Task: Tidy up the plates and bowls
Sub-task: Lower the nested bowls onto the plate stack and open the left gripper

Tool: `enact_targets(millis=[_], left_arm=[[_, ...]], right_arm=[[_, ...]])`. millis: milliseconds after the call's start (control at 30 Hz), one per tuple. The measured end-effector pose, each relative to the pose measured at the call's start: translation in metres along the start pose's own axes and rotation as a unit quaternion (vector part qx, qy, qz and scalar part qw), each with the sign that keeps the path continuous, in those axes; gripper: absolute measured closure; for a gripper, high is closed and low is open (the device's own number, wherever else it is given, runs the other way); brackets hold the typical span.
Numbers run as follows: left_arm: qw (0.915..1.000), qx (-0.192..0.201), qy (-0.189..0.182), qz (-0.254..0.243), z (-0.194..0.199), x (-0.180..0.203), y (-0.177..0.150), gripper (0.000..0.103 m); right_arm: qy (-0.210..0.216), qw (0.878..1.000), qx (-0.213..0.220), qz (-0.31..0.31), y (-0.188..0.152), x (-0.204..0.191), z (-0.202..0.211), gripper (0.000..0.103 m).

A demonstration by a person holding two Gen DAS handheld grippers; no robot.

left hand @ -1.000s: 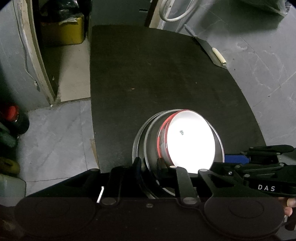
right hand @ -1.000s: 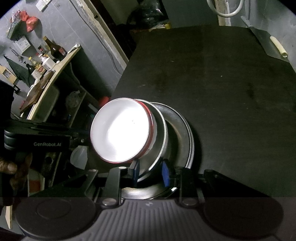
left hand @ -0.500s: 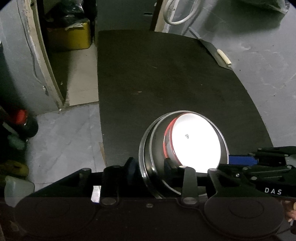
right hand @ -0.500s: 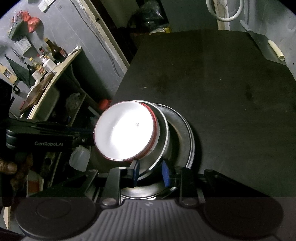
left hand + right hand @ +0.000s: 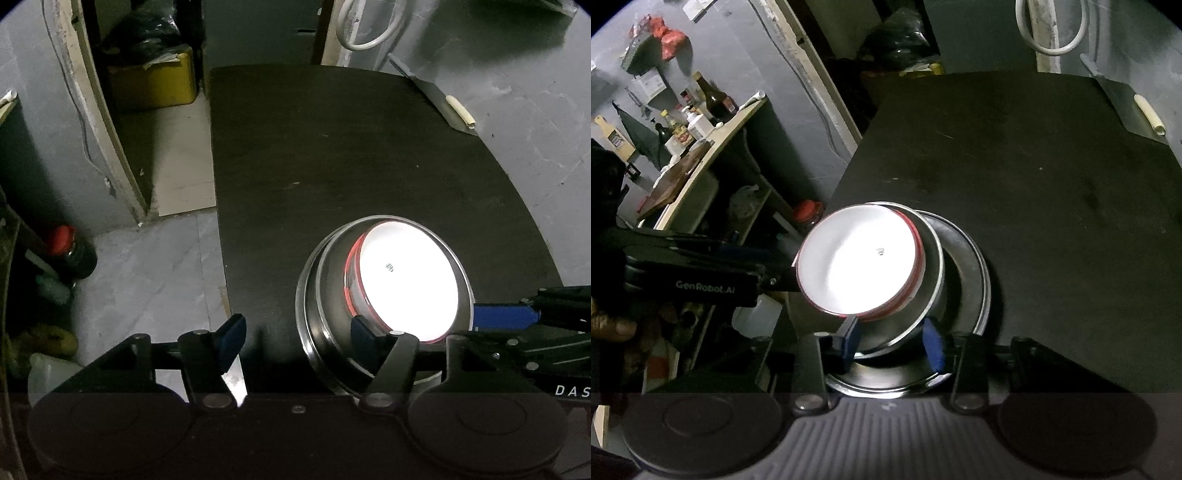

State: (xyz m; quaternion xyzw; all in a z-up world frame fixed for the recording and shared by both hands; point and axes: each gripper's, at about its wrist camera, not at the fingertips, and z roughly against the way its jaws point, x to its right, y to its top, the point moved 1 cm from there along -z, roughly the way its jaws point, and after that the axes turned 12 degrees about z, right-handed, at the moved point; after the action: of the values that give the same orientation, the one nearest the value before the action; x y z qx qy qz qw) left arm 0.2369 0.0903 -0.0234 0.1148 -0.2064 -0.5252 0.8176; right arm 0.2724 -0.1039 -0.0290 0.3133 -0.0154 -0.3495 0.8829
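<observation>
1. now that the white bowl (image 5: 406, 284) sits nested in the steel bowl (image 5: 932, 291) on the steel plate (image 5: 975, 266) at the desk (image 5: 351, 155) edge, stacking looks done.
2. left gripper (image 5: 295, 332) fingers have just been opening, released, straddling the rim; right gripper (image 5: 892, 338) likewise, pads clear.
3. next: back both off without nudging the stack.

Two printed marks on the black hand-held grippers

White letters "DAS", cut off by the frame edge, stand on the black body of the right gripper (image 5: 502, 316) in the left wrist view; "GenRobot.AI" in pale letters stands on the black body of the left gripper (image 5: 783, 273) in the right wrist view; bottle labels on the shelf are too small to read
</observation>
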Motion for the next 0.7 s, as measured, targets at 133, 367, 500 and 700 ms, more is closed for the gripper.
enact_targets(millis=[133,367,500,700], left_arm=[[0.9999,0.006,0.009,-0.002,0.003,-0.001,-0.001,0.024],[0.9996,0.020,0.019,-0.001,0.011,0.001,-0.001,0.018],[0.9994,0.027,0.020,0.003,0.016,0.002,-0.002,0.017],[0.9988,0.039,0.026,0.013,0.022,0.002,-0.007,0.017]], right_arm=[[0.001,1.000,0.003,0.004,0.000,0.000,0.002,0.057],[0.007,1.000,0.016,0.009,-0.001,-0.003,0.009,0.052],[0.008,1.000,0.028,0.013,-0.002,-0.003,0.014,0.050],[0.003,0.999,0.045,0.021,-0.003,-0.003,0.024,0.048]])
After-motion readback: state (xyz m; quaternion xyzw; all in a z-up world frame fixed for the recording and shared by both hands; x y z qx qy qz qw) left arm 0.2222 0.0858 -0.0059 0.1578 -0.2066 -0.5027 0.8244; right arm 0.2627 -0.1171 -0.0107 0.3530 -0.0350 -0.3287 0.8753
